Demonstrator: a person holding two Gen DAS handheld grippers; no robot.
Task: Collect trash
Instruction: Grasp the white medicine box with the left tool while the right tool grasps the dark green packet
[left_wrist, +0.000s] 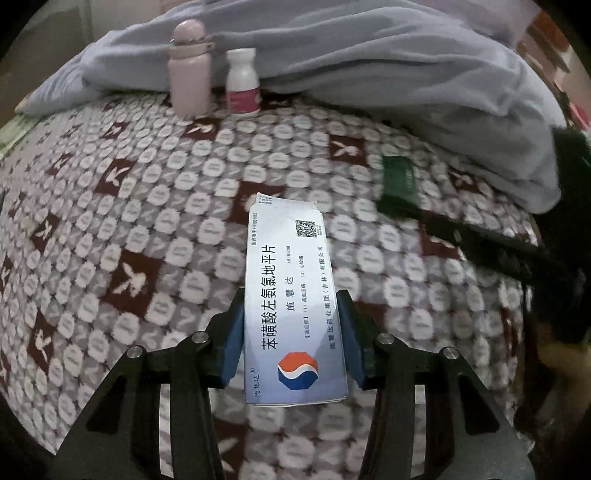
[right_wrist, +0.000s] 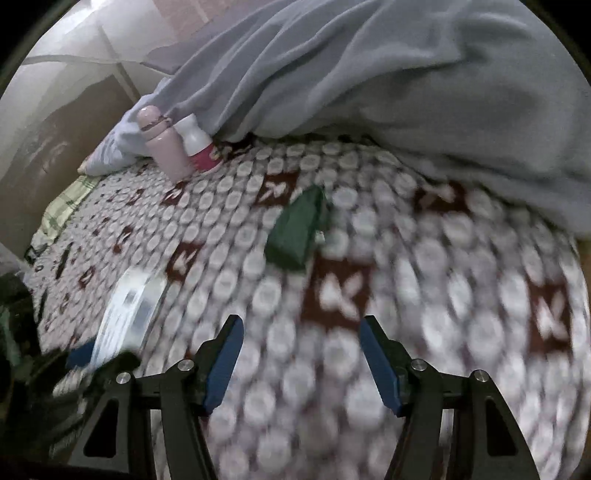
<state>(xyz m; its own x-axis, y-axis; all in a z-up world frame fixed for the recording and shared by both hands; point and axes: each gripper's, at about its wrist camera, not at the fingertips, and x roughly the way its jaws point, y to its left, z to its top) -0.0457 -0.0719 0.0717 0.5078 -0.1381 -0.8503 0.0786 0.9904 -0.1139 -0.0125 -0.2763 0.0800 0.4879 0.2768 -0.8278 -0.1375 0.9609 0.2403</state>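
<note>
While the left gripper (left_wrist: 291, 332) clamped its blue pads on the white medicine box (left_wrist: 291, 295) above the patterned bedspread (left_wrist: 129, 221), a pink flask (left_wrist: 189, 68) and white bottle (left_wrist: 242, 83) stood by the grey blanket (left_wrist: 406, 74). The right gripper (right_wrist: 302, 354) hung spread and empty, short of a green box (right_wrist: 297, 229).

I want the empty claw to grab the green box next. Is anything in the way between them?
No. In the right wrist view only bare patterned bedspread lies between the open right gripper and the green box.
</note>
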